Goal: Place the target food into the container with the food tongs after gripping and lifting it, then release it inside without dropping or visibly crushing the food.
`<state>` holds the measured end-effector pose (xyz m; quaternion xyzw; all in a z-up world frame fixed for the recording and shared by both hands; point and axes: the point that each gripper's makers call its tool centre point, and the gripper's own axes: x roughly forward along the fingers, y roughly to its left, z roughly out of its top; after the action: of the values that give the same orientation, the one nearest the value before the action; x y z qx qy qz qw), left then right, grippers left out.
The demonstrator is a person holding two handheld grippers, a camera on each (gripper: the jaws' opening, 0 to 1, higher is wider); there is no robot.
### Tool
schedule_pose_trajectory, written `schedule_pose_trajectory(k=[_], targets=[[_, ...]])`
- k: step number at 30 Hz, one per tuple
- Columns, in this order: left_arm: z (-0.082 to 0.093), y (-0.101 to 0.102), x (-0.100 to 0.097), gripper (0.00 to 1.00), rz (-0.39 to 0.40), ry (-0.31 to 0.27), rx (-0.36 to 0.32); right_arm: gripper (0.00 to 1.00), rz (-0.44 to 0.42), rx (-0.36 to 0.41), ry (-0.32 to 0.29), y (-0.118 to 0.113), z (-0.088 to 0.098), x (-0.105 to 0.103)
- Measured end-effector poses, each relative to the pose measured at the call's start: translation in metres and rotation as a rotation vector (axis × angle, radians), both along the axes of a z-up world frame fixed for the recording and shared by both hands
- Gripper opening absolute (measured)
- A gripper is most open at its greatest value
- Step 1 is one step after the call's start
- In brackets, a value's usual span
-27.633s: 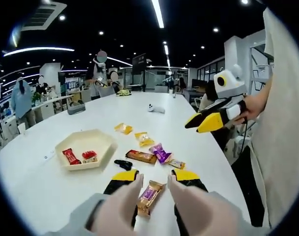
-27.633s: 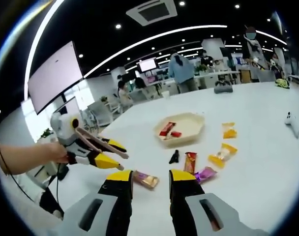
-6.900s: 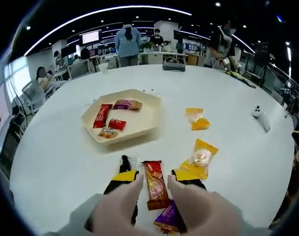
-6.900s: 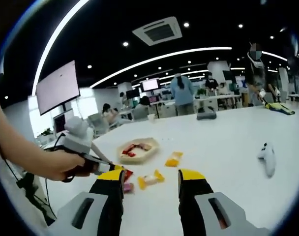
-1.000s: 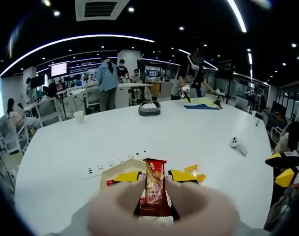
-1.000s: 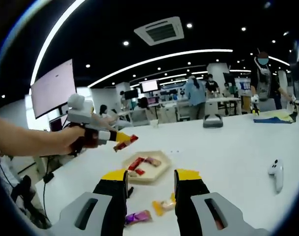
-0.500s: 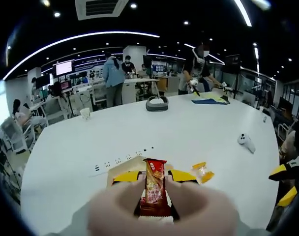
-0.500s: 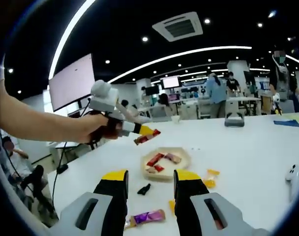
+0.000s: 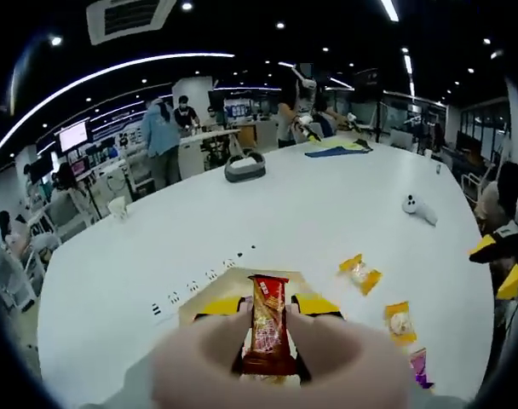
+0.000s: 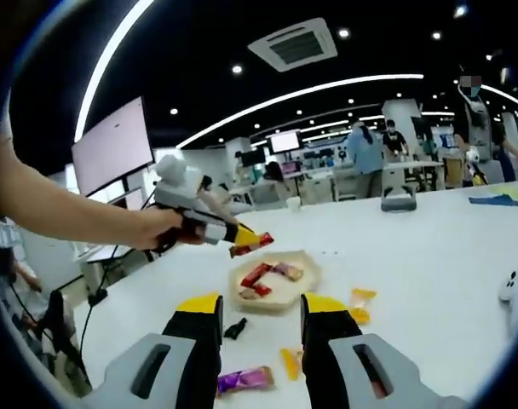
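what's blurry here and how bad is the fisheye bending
Left gripper view: the near white jaw bodies are a soft blur, while the held red snack bar stays sharp. Right gripper view: the ceiling light strips bow into arcs, and the tray looks crisp.

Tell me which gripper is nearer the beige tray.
Left. The left gripper, shut on the red snack bar, hovers just above the beige tray. The right gripper hangs open, farther back from the tray on the near side.

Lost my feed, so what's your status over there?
Left gripper shut on red snack bar, held above tray. Right gripper open, idle. Nothing between bar and tray.
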<state>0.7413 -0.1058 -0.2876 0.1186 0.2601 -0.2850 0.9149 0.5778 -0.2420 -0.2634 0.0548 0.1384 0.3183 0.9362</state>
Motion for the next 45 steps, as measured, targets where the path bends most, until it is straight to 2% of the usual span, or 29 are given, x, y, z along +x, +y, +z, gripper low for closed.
schedule_pose_trajectory(k=[2,5,7,8,11,15,18,20,23,25,27,29,33,38,40,42,45], targets=[[0.001,-0.002,0.001,0.19,-0.014,-0.003,-0.002,0.36,-0.020,0.043,0.007,-0.001,0.004,-0.002],[0.009,-0.005,0.006,0.19,-0.027,-0.019,-0.019,0.36,-0.008,0.035,-0.003,0.004,0.005,-0.003],[0.021,-0.007,0.012,0.19,-0.028,-0.037,-0.047,0.36,0.000,0.034,-0.008,0.008,0.005,0.001],[0.023,-0.007,0.014,0.19,-0.025,-0.030,-0.048,0.36,0.003,0.049,0.008,0.010,0.004,0.005],[0.020,-0.002,0.019,0.19,-0.016,-0.023,-0.036,0.36,0.016,0.049,0.028,0.017,-0.001,0.009],[0.017,0.009,0.024,0.19,0.038,-0.004,-0.076,0.36,0.060,0.035,0.042,0.027,-0.006,0.006],[0.014,0.011,0.024,0.20,0.033,-0.009,-0.054,0.36,0.086,0.036,0.045,0.032,-0.006,0.005],[0.011,0.015,0.027,0.22,0.061,0.004,-0.065,0.36,0.095,0.031,0.047,0.033,-0.007,0.003],[0.015,0.016,0.032,0.27,0.164,0.077,-0.214,0.36,0.093,0.030,0.049,0.030,-0.009,0.003],[0.024,0.019,0.039,0.27,0.171,0.015,-0.236,0.36,0.077,0.046,0.053,0.025,-0.009,0.007],[0.022,0.020,0.039,0.27,0.165,0.023,-0.208,0.36,0.063,0.054,0.059,0.022,-0.009,0.010],[0.023,0.021,0.040,0.27,0.155,0.005,-0.174,0.36,0.050,0.061,0.063,0.019,-0.011,0.012],[0.023,0.022,0.039,0.27,0.154,0.009,-0.170,0.36,0.024,0.081,0.061,0.015,-0.008,0.017],[0.025,0.019,0.039,0.28,0.168,0.016,-0.187,0.36,0.012,0.093,0.053,0.014,-0.006,0.018],[0.028,0.012,0.036,0.28,0.183,0.047,-0.247,0.36,0.008,0.082,0.044,0.012,-0.005,0.018],[0.032,0.008,0.034,0.28,0.173,0.030,-0.237,0.36,-0.002,0.110,0.039,0.009,-0.002,0.018],[0.039,-0.001,0.027,0.28,0.156,0.012,-0.234,0.36,0.004,0.117,0.059,0.013,-0.008,0.018]])
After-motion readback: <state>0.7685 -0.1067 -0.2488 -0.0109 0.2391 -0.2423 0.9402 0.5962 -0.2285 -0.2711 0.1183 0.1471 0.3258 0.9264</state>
